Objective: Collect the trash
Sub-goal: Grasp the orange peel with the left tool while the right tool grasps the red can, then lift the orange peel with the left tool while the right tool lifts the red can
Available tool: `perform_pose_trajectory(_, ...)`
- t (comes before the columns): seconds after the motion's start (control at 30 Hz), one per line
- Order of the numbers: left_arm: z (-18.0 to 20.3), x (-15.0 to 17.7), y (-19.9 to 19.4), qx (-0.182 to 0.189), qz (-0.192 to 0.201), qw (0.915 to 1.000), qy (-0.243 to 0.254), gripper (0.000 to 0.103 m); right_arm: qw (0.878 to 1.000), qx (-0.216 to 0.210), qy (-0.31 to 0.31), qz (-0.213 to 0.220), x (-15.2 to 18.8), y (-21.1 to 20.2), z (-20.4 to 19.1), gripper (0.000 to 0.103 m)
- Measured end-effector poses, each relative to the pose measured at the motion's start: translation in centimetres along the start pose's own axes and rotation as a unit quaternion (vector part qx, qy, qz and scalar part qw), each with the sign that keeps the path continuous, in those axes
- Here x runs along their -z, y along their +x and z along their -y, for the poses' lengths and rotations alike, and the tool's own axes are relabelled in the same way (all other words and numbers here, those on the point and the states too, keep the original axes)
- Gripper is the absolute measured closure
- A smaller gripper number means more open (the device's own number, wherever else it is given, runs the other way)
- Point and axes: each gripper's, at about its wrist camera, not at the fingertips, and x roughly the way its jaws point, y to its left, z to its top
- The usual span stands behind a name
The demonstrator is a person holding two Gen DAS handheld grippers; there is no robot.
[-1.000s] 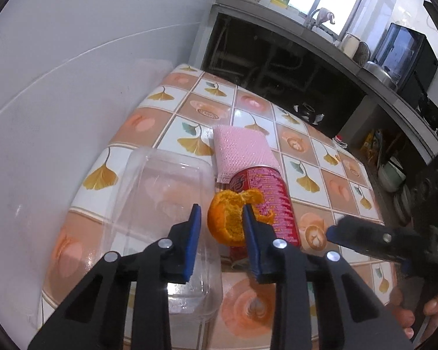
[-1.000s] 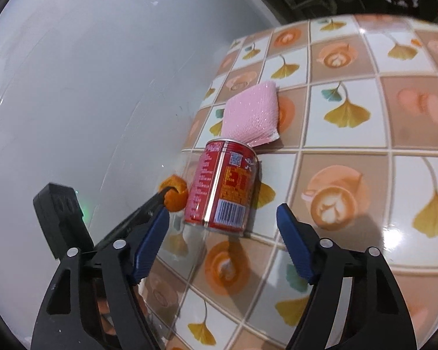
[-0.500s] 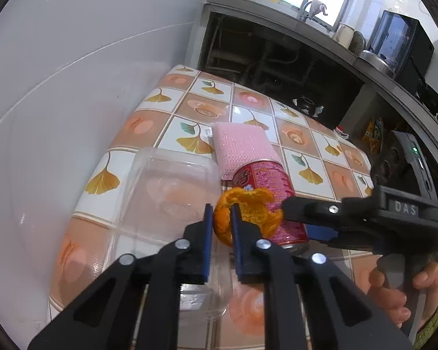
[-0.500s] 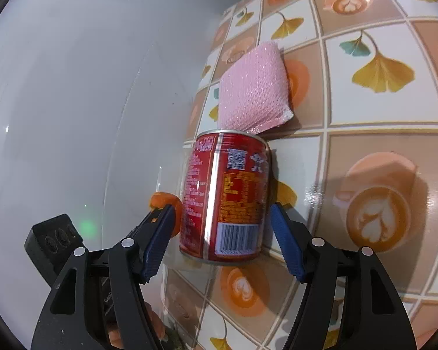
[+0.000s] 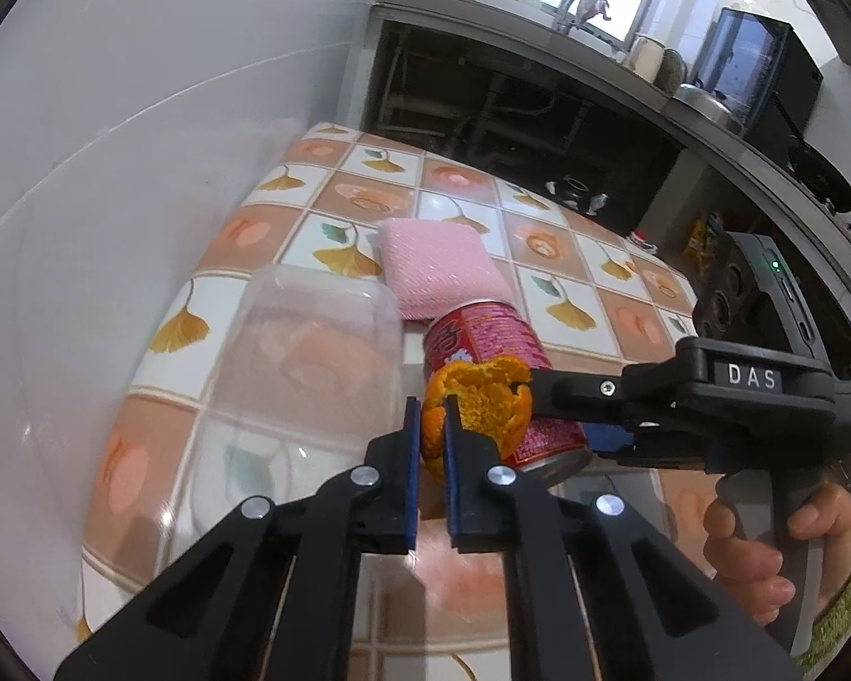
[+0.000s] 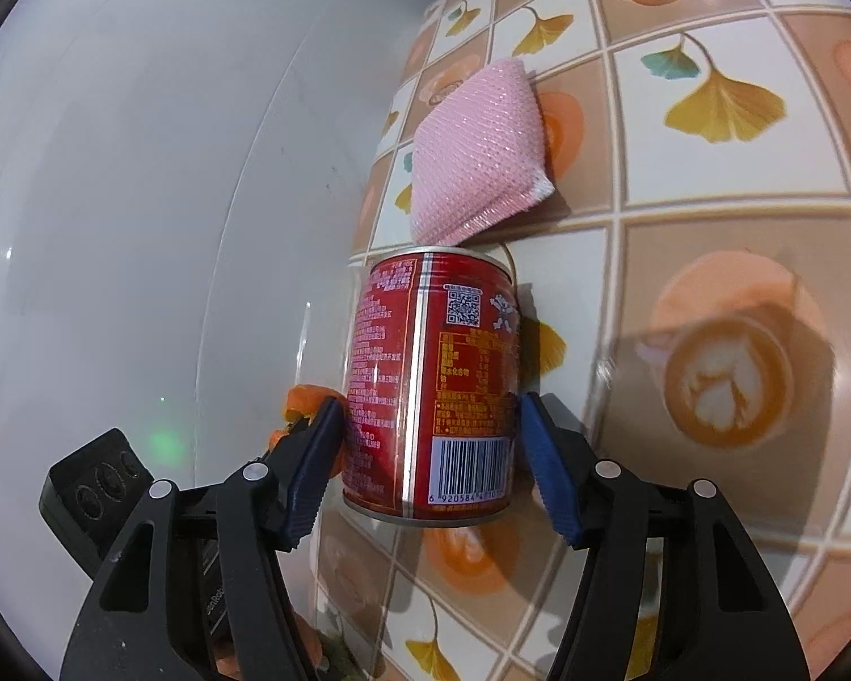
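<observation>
A torn orange peel (image 5: 482,403) hangs just above the tiled table, and my left gripper (image 5: 431,420) is closing on its left edge, pads pressing it. A red drink can (image 5: 493,335) lies on its side right behind the peel. In the right wrist view the can (image 6: 431,374) lies between the jaws of my right gripper (image 6: 432,414). They are closing, with the blue pads close beside the can's sides. The peel (image 6: 303,397) shows just left of that gripper's left finger. One of the right gripper's fingers (image 5: 573,391) reaches in from the right.
A clear plastic box (image 5: 312,352) stands left of the can against the white wall (image 5: 142,113). A pink scouring cloth (image 5: 437,267) lies behind the can. A person's hand (image 5: 766,545) holds the right gripper's handle. A kitchen counter (image 5: 595,57) runs along the back.
My left jaws have closed from wide apart onto the peel and raised it slightly. The right gripper has come down and forward around the can, its jaws narrowing.
</observation>
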Motion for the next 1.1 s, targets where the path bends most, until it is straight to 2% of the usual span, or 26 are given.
perform_pose_trajectory(0.17,2.4,1.8,-1.1,0.029,-0.016,0.9993,0.019,0.097,1.0,0.017,-0.013,0.005,1.4,-1.2,0.2,0.044)
perform_pose_trajectory(0.33,5.7,4.4,-1.7,0.066,-0.041,0.9957,0.05,0.097,0.999,0.048,-0.019,0.014,5.2,-5.0,1.7,0.044)
perform_pose_trajectory(0.57,10.5,8.6,-2.3,0.14,-0.086,0.9829,0.083,0.097,0.995,0.095,-0.006,0.043,11.5,-9.9,3.7,0.045)
perform_pose_trajectory(0.67,11.9,10.0,-2.5,0.157,-0.101,0.9779,0.094,0.097,0.992,0.111,-0.001,0.061,13.6,-11.0,3.6,0.045)
perform_pose_trajectory(0.83,12.6,11.3,-2.3,0.149,-0.123,0.9743,0.116,0.097,0.987,0.136,-0.004,0.087,16.4,-13.0,3.9,0.045)
perform_pose_trajectory(0.97,12.3,11.7,-2.3,0.119,-0.127,0.9746,0.141,0.097,0.981,0.164,-0.02,0.102,16.9,-13.1,3.2,0.045)
perform_pose_trajectory(1.1,11.9,11.9,-1.8,0.114,-0.142,0.9727,0.144,0.096,0.979,0.173,-0.029,0.102,17.0,-12.8,3.1,0.045)
